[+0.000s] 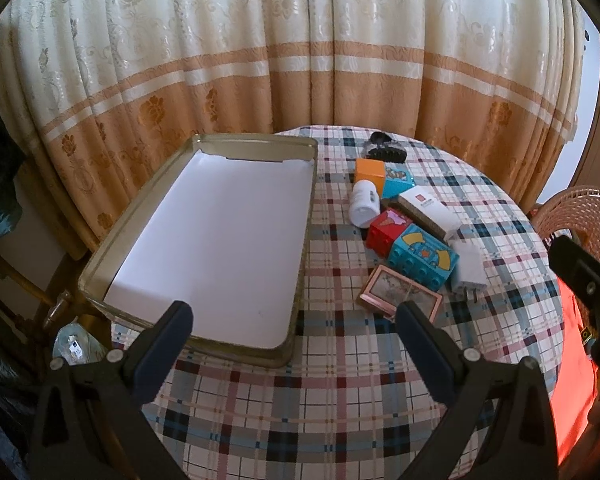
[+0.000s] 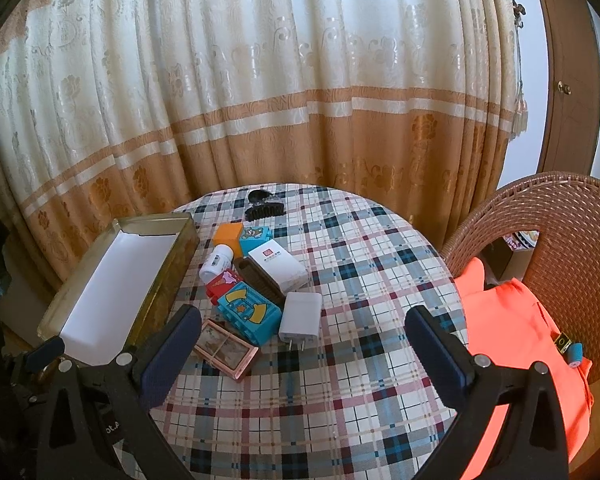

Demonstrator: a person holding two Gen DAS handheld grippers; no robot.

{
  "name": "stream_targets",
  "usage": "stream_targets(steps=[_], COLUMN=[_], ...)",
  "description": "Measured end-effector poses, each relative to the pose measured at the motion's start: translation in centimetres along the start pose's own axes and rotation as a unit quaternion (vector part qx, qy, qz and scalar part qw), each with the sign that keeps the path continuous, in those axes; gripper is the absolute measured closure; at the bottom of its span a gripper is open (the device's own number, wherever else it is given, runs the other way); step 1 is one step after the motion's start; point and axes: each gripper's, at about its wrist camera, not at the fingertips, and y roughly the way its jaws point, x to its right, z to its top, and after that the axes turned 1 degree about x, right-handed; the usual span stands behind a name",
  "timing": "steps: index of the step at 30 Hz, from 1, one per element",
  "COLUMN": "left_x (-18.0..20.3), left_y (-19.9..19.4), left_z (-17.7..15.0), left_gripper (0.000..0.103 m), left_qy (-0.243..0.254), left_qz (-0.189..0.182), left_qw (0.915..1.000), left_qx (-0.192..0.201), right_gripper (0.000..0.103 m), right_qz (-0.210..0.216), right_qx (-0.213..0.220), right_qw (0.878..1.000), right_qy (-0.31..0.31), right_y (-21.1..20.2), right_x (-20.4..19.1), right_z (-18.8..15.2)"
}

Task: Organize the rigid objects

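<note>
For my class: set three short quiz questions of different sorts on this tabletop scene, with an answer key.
1. True or false: the tin tray already holds one of the toy blocks.
2. Multiple choice: which item lies farthest from the cameras? A) the white charger plug B) the black hair clip C) the pink framed compact
3. Fill in: the left gripper and the right gripper are both ____, holding nothing.

Key
1. False: only its white liner shows.
2. B: it sits near the table's far edge, beyond the orange block.
3. Open.
</note>
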Motion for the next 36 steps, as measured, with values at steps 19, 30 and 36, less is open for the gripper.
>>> stream_targets(steps=[19,30,36], left_x=[1.8,2.1,2.6], left_y=[1.4,1.9,1.9], left_z=[0.0,-0.3,-0.1], left_gripper=[0.0,0.002,0.008], left_qy=[0.018,0.009,0.037], left_qz=[-0.01,-0.047,-0.039], left_qw=[0.9997,0.9988,0.9985], left_qx=[-0.015,-0.015,0.0], right_gripper=[0.0,0.002,0.033], right_qz=[-0.023,-0.008,0.022], right_qx=[-0.013,-0.028,-0.058], right_qw=[0.999,0.999,0.997], right_qy=[-0.032,-0.029,-0.043], right_y=[1.6,3.2,5.1], right_x=[1.9,3.1,2.8], right_z=[-0.5,-0.8,-1.0])
